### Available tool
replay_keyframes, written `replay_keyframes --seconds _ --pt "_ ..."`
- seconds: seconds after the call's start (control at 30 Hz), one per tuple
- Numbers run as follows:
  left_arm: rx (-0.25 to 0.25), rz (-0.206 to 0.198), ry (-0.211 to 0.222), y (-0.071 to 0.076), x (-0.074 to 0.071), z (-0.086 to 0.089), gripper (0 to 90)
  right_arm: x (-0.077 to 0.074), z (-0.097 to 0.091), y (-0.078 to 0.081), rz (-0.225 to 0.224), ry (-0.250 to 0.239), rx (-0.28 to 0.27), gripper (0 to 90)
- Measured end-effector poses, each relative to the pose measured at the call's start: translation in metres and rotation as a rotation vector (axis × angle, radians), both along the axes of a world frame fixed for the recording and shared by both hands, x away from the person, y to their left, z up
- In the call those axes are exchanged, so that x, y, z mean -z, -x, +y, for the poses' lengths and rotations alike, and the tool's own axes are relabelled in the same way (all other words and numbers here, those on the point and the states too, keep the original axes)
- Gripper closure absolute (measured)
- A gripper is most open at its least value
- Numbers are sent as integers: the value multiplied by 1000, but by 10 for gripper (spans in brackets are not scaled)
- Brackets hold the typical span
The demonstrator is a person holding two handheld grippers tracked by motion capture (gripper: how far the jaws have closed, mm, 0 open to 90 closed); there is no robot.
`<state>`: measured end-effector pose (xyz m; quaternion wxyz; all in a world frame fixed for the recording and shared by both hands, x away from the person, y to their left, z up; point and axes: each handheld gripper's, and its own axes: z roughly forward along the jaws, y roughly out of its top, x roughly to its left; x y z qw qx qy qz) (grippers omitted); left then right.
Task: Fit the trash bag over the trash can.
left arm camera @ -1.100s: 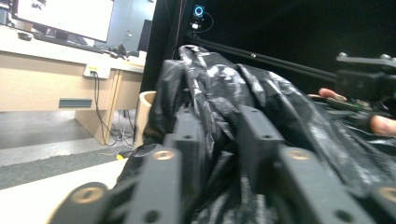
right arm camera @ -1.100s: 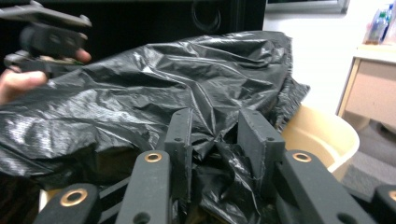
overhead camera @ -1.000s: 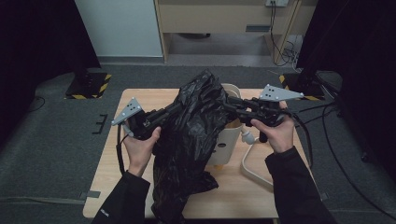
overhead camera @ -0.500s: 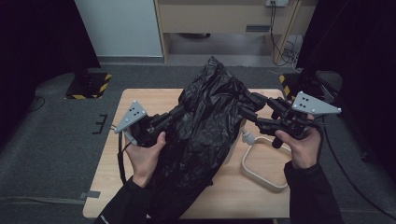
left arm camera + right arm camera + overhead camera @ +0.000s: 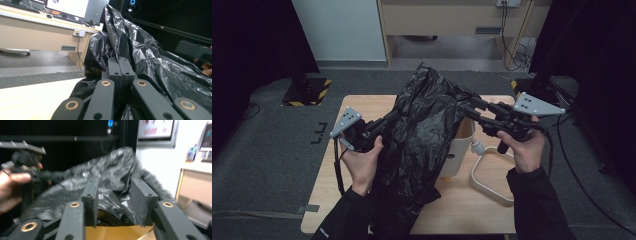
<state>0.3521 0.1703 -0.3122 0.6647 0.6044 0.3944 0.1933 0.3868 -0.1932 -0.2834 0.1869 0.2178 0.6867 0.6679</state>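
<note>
Seen from above, a person's two forearms in dark sleeves enter from the near edge of a light wooden table (image 5: 362,112), each hand holding a two-jaw gripper. The left gripper (image 5: 388,120), at the left, has its jaws pressed fully together on a fold of a large crumpled black plastic bag (image 5: 422,145) (its own camera shows the two jaws meeting flat with the film pinched between them). The bag stands tall at the table's middle, draped down toward the near edge. The right gripper (image 5: 467,106), at the right, reaches the bag's upper right side; its jaws have just been closing and stand partly apart, with bag film bunched between them, though the pads do not clearly press on it. Just behind the bag's right edge sits a cream bin (image 5: 459,150), and beside that a cream rounded tray (image 5: 489,172). Beyond the table lie grey floor and a wooden desk.
</note>
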Motion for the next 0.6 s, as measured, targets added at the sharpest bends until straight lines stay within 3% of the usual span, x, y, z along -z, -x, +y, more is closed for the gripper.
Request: replay_keyframes --seconds 0.03,0.1,0.2,0.27,0.33,0.47,0.5,0.57,0.6 --pt "12 -5 -3 2 -1 -2 900 3 9 -7 28 33 -9 618" --pt "18 -10 -6 4 -2 -3 900 4 11 -10 41 43 -10 620" --pt "45 -12 0 10 -2 -4 900 7 21 -17 88 96 -31 631" --pt "83 -10 12 15 0 -5 900 7 22 -19 109 116 -35 619" --pt "105 -15 -6 21 2 -9 888 7 20 -20 124 133 -30 570" --pt "107 -25 -15 25 3 -9 897 9 16 -18 103 114 -21 515" --pt "101 -29 -10 24 3 -8 900 8 9 -14 77 69 -21 470" --pt "99 -30 -3 22 2 -8 900 7 7 -12 65 48 -24 453" --pt "98 -21 9 19 1 -8 900 6 -3 -5 35 0 -19 427"
